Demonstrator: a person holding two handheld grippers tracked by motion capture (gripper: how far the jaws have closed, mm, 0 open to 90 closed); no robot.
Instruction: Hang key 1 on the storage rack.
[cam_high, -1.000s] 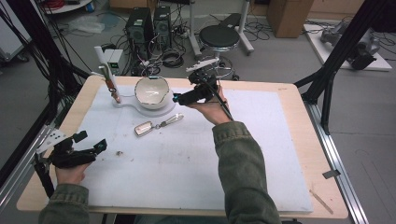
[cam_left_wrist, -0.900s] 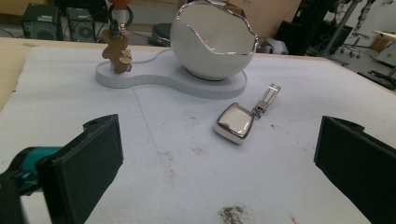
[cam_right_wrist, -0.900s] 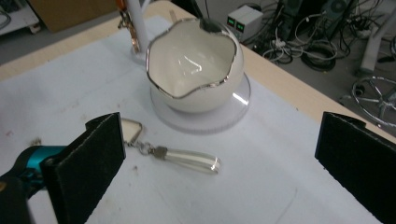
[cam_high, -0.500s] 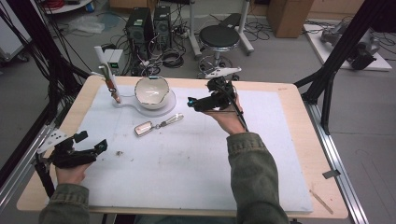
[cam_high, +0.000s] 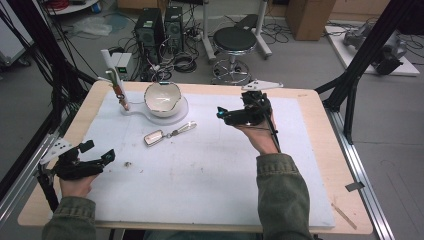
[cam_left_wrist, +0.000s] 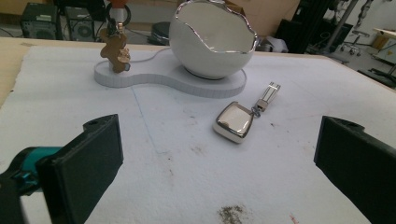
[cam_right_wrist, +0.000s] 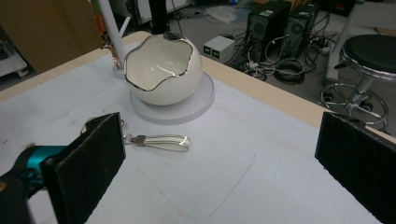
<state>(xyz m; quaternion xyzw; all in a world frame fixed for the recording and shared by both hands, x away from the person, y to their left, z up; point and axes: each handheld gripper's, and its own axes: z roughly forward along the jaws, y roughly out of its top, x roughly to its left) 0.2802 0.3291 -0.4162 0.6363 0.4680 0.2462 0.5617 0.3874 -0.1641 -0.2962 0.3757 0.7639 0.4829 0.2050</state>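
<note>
A white egg-shaped bowl (cam_high: 162, 98) with a silver rim stands on a flat white base (cam_high: 131, 111) at the back left of the mat. A gingerbread-figure charm (cam_high: 119, 90) hangs on a post on that base. A silver key fob (cam_high: 154, 137) with a strap lies in front of the bowl. My right gripper (cam_high: 221, 114) hovers open and empty to the right of the bowl, pointing left at it (cam_right_wrist: 161, 70); the strap (cam_right_wrist: 163, 141) lies ahead of its jaws. My left gripper (cam_high: 97, 151) rests open and empty at the front left, facing the fob (cam_left_wrist: 234, 121) and bowl (cam_left_wrist: 212, 44).
A white mat (cam_high: 210, 170) covers most of the wooden table (cam_high: 320, 150). A small speck of dirt (cam_high: 128, 163) lies near the left gripper. Black frame posts (cam_high: 350, 90) flank the table. A stool (cam_high: 235, 40) and computer towers (cam_high: 160, 27) stand on the floor beyond.
My right gripper has moved to the right, away from the bowl and key fob, staying open. The left gripper and the objects have not moved.
</note>
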